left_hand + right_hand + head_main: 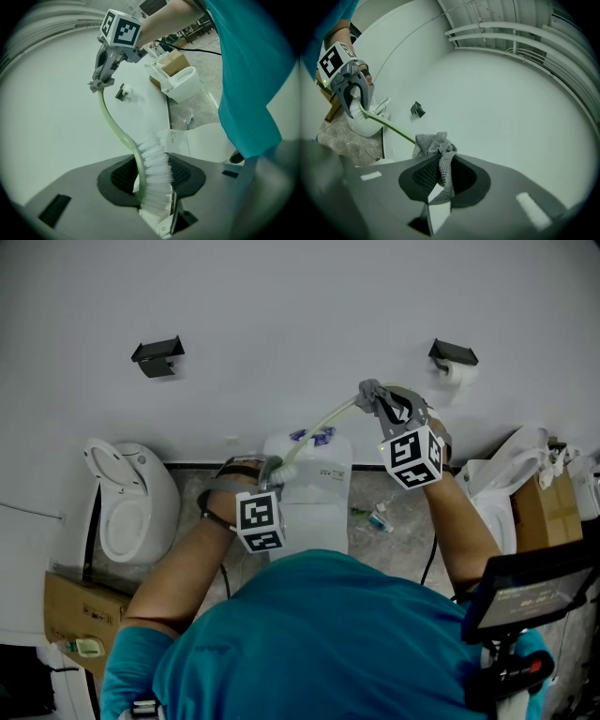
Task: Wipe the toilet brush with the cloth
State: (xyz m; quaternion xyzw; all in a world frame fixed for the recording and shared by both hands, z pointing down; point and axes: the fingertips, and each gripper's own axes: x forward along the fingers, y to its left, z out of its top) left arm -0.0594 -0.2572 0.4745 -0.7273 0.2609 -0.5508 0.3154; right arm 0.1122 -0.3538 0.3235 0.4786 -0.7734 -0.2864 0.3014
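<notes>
Fingers (pixel 119 180), left gripper (pixel 153 187): clenched on white-bristled toilet brush (pixel 157 171). Right gripper (pixel 438 180): grasping grey cloth (pixel 433 145) on the green handle (pixel 110 122), 2 o'clock.

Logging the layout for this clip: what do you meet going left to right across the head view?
open toilet → left gripper → brush → right gripper → paper roll → right-hand box
</notes>
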